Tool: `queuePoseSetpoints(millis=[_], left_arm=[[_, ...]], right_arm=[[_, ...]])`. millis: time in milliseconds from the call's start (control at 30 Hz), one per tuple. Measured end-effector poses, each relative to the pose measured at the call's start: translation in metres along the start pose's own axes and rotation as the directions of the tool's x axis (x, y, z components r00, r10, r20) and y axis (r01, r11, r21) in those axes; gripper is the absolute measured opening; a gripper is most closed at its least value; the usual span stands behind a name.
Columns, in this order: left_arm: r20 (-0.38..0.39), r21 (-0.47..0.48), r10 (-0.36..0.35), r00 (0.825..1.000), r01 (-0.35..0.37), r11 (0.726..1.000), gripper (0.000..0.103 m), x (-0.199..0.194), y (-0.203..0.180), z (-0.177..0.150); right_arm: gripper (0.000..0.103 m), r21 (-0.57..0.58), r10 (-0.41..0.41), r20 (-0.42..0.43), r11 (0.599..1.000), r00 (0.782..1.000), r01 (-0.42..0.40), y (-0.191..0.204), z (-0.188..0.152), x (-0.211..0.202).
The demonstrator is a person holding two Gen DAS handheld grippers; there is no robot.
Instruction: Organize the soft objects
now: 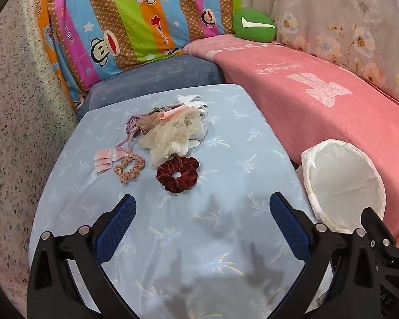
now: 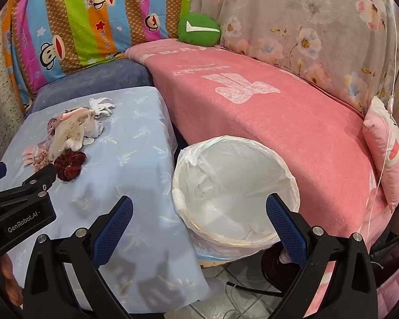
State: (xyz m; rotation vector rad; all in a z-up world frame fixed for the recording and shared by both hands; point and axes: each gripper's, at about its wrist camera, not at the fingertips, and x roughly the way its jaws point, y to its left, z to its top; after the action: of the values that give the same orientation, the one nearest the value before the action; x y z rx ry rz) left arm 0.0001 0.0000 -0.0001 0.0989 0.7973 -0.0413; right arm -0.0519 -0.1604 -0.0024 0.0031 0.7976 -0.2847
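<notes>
Left gripper and right gripper: both spread wide, empty. Dark red velvet scrunchie lies on the pale blue palm-print tablecloth, nearest the left gripper, beside a pile of cream, pink and mauve fabric hair accessories. White plastic-lined round bin stands just beside the table, ahead of the right gripper.

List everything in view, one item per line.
Velvet scrunchie: one, dark red, nearest on the blue table.
Small scrunchie: one, tan, left of the red one.
Heap of hair accessories: one, cream, white, mauve, behind the scrunchies.
Tablecloth: one, light blue.
Lined bin: one, white, right of the table.
Blanket: one, pink, on the sofa.
Round cushion: one, green.
Left hand-held gripper: open, empty.
Right hand-held gripper: open, empty.
</notes>
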Motion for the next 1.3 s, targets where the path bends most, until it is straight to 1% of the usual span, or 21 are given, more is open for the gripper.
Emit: queuePoseSetpoints(millis=[467,600,800,833,1300], left_arm=[[0.006,0.009,-0.001,1.000,0.000,1.000,0.096,0.000,0.000,0.000],[0.006,0.012,-0.004,1.000,0.004,1.000,0.096,-0.001,0.001,0.006],[0.014,0.021,-0.005,1.000,0.005,1.000,0.096,-0.004,-0.003,0.007],[0.019,0.024,-0.001,1.000,0.001,1.000,0.096,-0.004,-0.010,0.003],[0.027,0.032,0.003,1.000,-0.004,0.999,0.096,-0.006,-0.014,0.005]], right_arm=[[0.097,0.003,-0.002,0.000,1.000,1.000,0.002,-0.008,-0.002,0.000],[0.097,0.008,-0.003,-0.001,1.000,1.000,0.003,-0.010,0.000,-0.001],[0.097,0.013,-0.005,0.000,1.000,1.000,0.005,-0.013,0.000,0.000],[0.097,0.013,-0.005,0.000,1.000,1.000,0.005,-0.013,0.000,0.000],[0.097,0.018,-0.008,0.004,1.000,1.000,0.008,-0.014,0.001,0.001]])
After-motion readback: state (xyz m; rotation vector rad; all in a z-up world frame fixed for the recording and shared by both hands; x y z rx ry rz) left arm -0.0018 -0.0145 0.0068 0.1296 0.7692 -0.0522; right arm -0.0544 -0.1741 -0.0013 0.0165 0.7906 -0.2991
